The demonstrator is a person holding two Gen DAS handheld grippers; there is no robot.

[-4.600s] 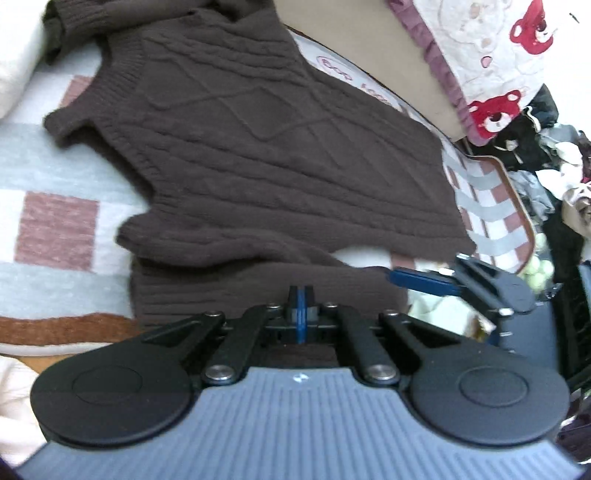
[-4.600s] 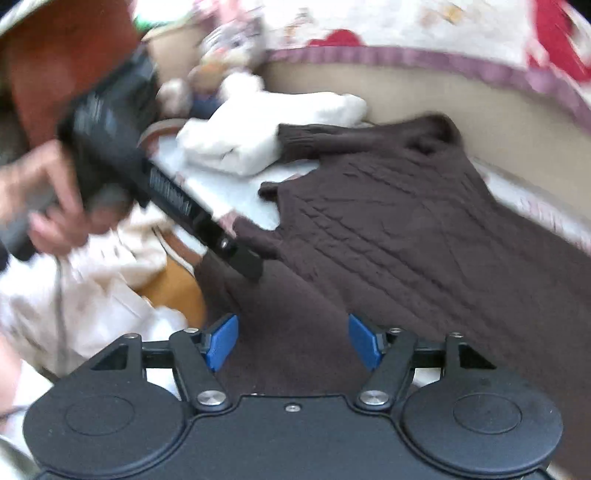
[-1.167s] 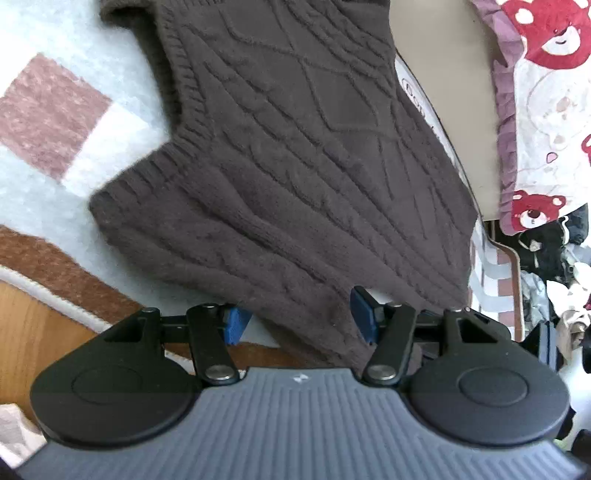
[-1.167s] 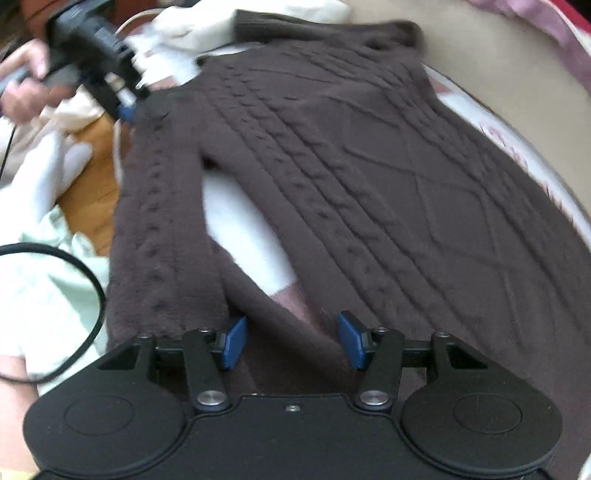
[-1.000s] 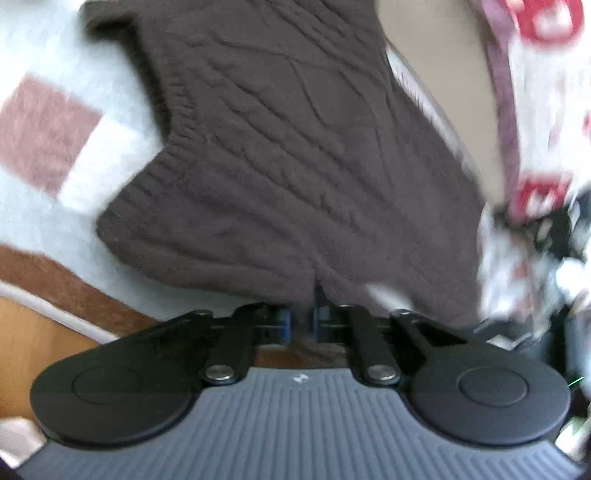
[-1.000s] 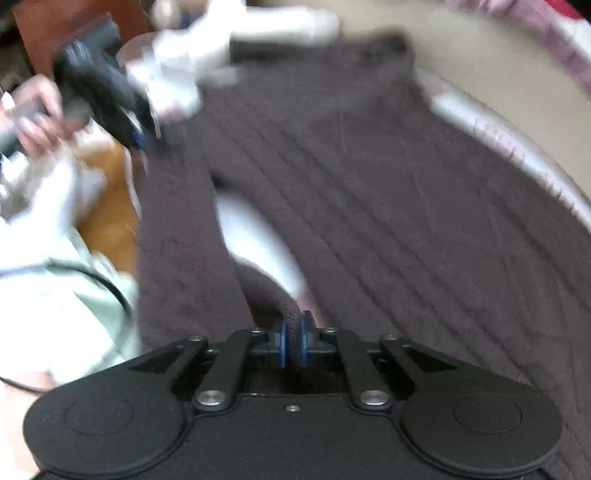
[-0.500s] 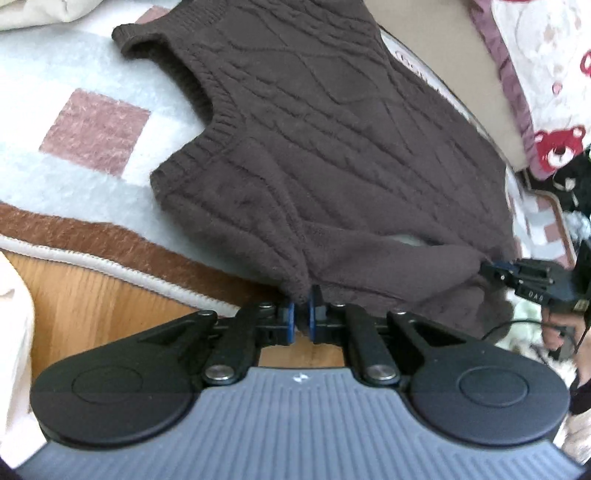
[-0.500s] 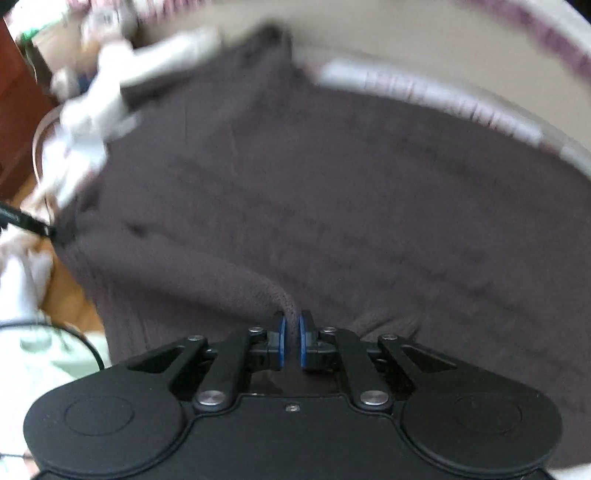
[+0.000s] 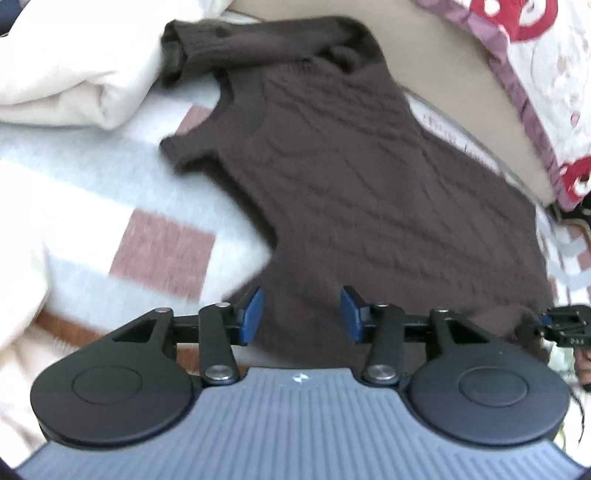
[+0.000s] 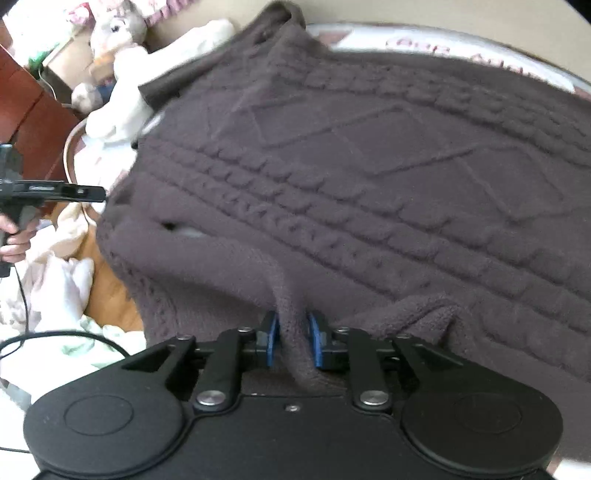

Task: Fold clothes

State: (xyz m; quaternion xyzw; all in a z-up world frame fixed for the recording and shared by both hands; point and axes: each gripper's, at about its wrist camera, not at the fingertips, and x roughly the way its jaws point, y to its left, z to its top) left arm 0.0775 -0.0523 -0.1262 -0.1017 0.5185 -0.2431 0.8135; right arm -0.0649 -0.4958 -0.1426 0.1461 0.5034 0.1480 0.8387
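A dark brown cable-knit sweater [image 9: 369, 177] lies spread on a checked blanket [image 9: 110, 192], one sleeve bunched at its far end. My left gripper [image 9: 301, 314] hangs over the sweater's near edge, its jaws opening and its blue pads clear of the knit. It also shows in the right wrist view, where the left gripper [image 10: 55, 192] sits at the left edge in a hand [image 10: 14, 240]. The right gripper [image 10: 293, 339] has its jaws opening. A raised fold of the sweater [image 10: 369, 166] still stands between the pads and touches both. The right gripper [image 9: 565, 328] peeks in by the sweater's right corner.
A folded cream cloth [image 9: 74, 74] lies at the blanket's far left. A quilt with red bears [image 9: 535, 55] hangs along the right. Wooden floor [image 10: 107, 288], a heap of pale clothes [image 10: 62, 288], a black cable [image 10: 22, 332] and a plush toy [image 10: 118, 26] lie to the left.
The left jaws have sprung apart and let go of the sweater's edge, and the gripper has lifted back. The right jaws have begun to part around their fold.
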